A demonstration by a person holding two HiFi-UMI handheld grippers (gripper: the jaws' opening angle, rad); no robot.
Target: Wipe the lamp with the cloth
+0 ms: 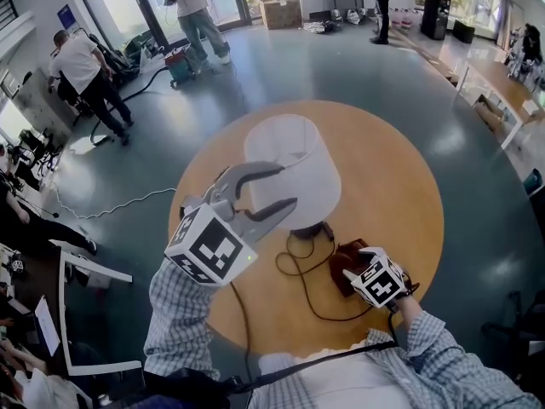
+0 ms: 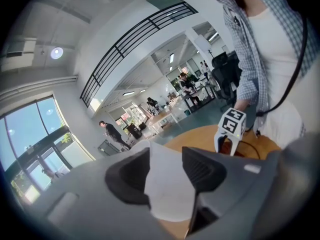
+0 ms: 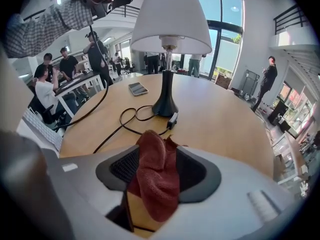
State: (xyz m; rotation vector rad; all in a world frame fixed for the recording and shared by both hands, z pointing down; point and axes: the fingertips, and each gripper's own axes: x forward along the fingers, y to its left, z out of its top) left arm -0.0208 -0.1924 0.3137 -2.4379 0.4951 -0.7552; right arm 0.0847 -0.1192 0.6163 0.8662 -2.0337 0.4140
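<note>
Where the checked sleeves (image 1: 183, 313) end at the near edge, the right gripper (image 3: 156, 156) points steeply down at the round wooden table (image 1: 400, 186). Its jaws are set wide but bear on a bunched red cloth (image 3: 154, 184), which fills the gap between the pads and rises in a peak above them. The cloth is at the near right part of the tabletop, just short of the lamp (image 3: 164, 101) and to the right of its base. Whether its lower end rests on the wood cannot be confirmed.

A black cable (image 1: 300, 273) lies in loose loops on the table between cloth and lamp. An inline switch (image 3: 173, 120) lies just beside the base.

The left gripper (image 1: 288, 186) is held raised at the level of the shade (image 1: 298, 156), jaws apart and gripping nothing. The white shade shows through the gap between them; contact with it cannot be established.

The lamp stands upright near the centre of the table on a dark flared base, with the shade sitting level. A phone (image 3: 138, 88) lies flat on the table, beyond the base and off to one side.

Past the table is a grey polished floor (image 1: 255, 66). Several people (image 1: 81, 66) stand well apart from the table, near the glazed walls.
</note>
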